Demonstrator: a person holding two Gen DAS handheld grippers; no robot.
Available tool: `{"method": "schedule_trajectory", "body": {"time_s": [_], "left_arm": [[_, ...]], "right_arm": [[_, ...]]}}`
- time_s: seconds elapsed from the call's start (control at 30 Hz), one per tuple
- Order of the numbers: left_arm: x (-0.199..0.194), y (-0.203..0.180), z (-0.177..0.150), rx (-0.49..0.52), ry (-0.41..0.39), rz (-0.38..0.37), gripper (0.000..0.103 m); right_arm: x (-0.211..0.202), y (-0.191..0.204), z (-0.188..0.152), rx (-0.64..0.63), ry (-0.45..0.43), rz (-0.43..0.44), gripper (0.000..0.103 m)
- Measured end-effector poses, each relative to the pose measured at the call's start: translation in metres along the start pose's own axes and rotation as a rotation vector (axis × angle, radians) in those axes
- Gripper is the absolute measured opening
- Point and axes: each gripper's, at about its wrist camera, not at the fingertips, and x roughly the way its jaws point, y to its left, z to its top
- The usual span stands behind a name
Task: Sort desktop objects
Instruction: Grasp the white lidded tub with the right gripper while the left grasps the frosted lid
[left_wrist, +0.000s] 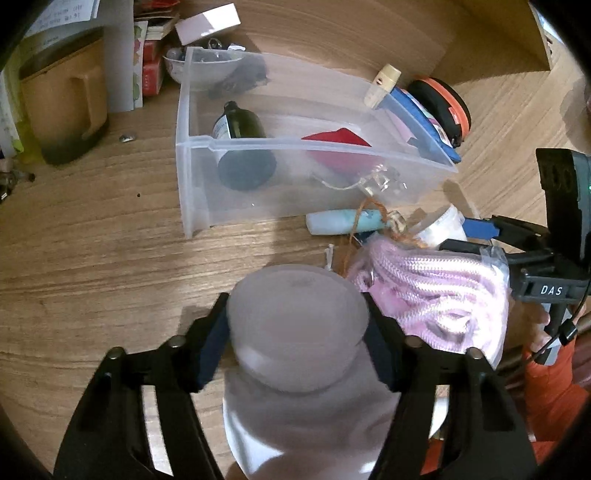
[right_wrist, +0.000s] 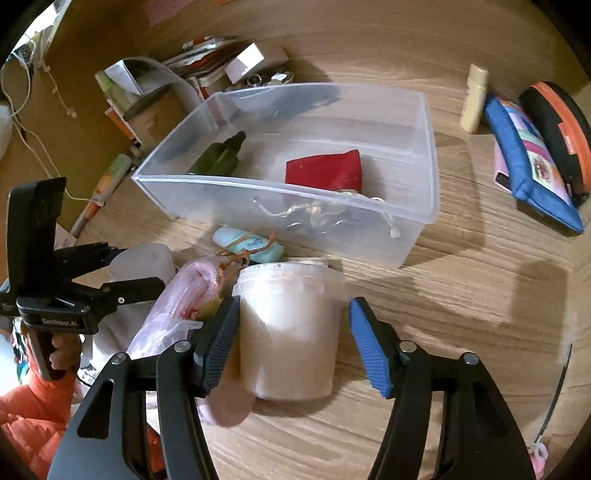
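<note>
While the left tool (left_wrist: 297, 332) grips a frosted grey bottle (left_wrist: 295, 332) and the right tool (right_wrist: 293, 343) gapes around a white lidded tub (right_wrist: 290, 328), the clear plastic bin (right_wrist: 424, 155) holds few items

The right tongs (right_wrist: 293, 345) stand spread around a white lidded tub (right_wrist: 290, 328) upright on the wooden counter (right_wrist: 461, 295); the left pad touches its side, the blue pad (right_wrist: 369, 350) is just clear of it. Behind the tub sits a clear plastic bin (right_wrist: 421, 206) holding a dark green bottle (right_wrist: 218, 157), a red block (right_wrist: 325, 171) and a tangle of string. A teal tube (right_wrist: 251, 245) lies between bin and tub. At left, the left tongs (right_wrist: 136, 271) close on a pale frosted bottle (right_wrist: 147, 262), beside a pink bag (right_wrist: 181, 314). A blue pouch (right_wrist: 532, 173) lies far right.
</note>
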Motion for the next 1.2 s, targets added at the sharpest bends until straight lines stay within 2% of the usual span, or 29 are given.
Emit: {"method": "schedule_trajectory", "body": {"time_s": [0.13, 0.2, 0.33, 0.47, 0.8, 1.2], "left_arm": [[0.001, -0.002, 0.003, 0.011, -0.013, 0.024, 0.065], [0.001, -0.003, 0.003, 0.019, -0.024, 0.043, 0.065], [-0.003, -0.005, 0.005, 0.032, -0.050, 0.066, 0.065], [-0.011, -0.008, 0.008, 0.034, -0.078, 0.073, 0.065], [-0.031, -0.016, 0.013, 0.051, -0.144, 0.106, 0.065], [-0.046, -0.020, 0.017, 0.040, -0.191, 0.125, 0.065]], "right_arm": [[0.008, -0.005, 0.005, 0.015, 0.017, 0.044, 0.060], [0.013, -0.006, 0.005, 0.007, 0.035, 0.066, 0.056], [0.015, 0.000, 0.004, -0.024, 0.037, 0.053, 0.056], [0.014, -0.007, 0.002, 0.014, 0.022, 0.061, 0.056], [-0.015, -0.018, -0.004, 0.059, -0.061, -0.004, 0.056], [-0.050, -0.019, -0.007, 0.066, -0.156, -0.021, 0.056]]}}
